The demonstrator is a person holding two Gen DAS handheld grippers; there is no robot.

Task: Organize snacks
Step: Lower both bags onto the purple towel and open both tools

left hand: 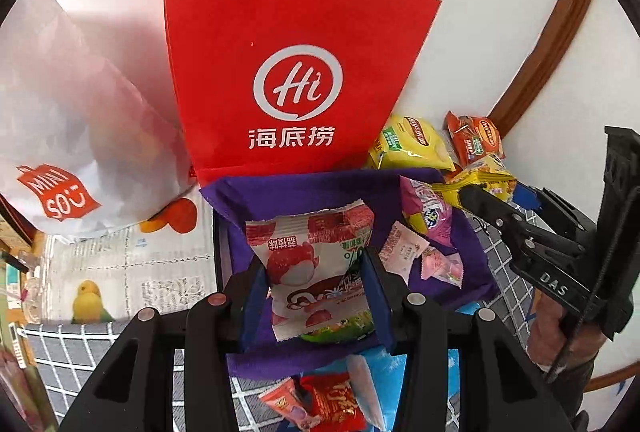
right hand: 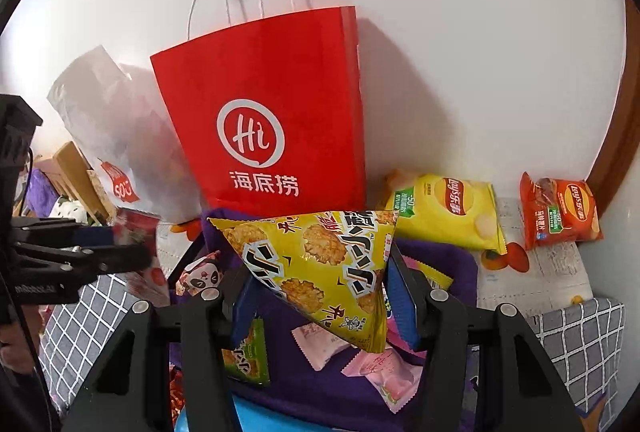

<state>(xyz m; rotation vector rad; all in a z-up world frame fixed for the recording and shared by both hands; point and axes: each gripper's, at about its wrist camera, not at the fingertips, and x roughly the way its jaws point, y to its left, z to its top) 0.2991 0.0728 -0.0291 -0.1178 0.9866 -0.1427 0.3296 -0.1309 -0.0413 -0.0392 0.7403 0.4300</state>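
My left tongs (left hand: 316, 296) are clamped on a pink-and-white lychee pouch (left hand: 316, 264), the blue pads pressing its two sides at lower centre of the left wrist view. My right tongs (right hand: 320, 296) grip a yellow cracker bag (right hand: 320, 264) the same way, held tilted with one corner pointing down, in the middle of the right wrist view. In the left view the right tongs also show at right, with that yellow bag in their tips.

Beneath both pouches is a purple-lined box (left hand: 452, 272). In it I see a purple candy bag (left hand: 428, 216) at its upper right corner, a pale slip-like wrapper (left hand: 400, 252) and a small pink sweet (left hand: 440, 266) beside it. The right view shows more in the box: a panda packet (right hand: 202, 276) at left, a green-and-yellow packet (right hand: 248, 356) standing under the left pad, and two pink packets (right hand: 380, 376) at bottom centre.

Behind the box a red paper bag (left hand: 288, 71) stands upright against the wall, white handles up; what it holds I cannot tell. To its left leans a white bag (left hand: 80, 135) with a red label. To the right of the red bag, lying on the counter (right hand: 532, 280), are a yellow chips bag (right hand: 448, 211) and, farther right, an orange chips bag (right hand: 558, 211), apart from each other. At the bottom of the left view, outside the box, lies a red packet (left hand: 332, 404).
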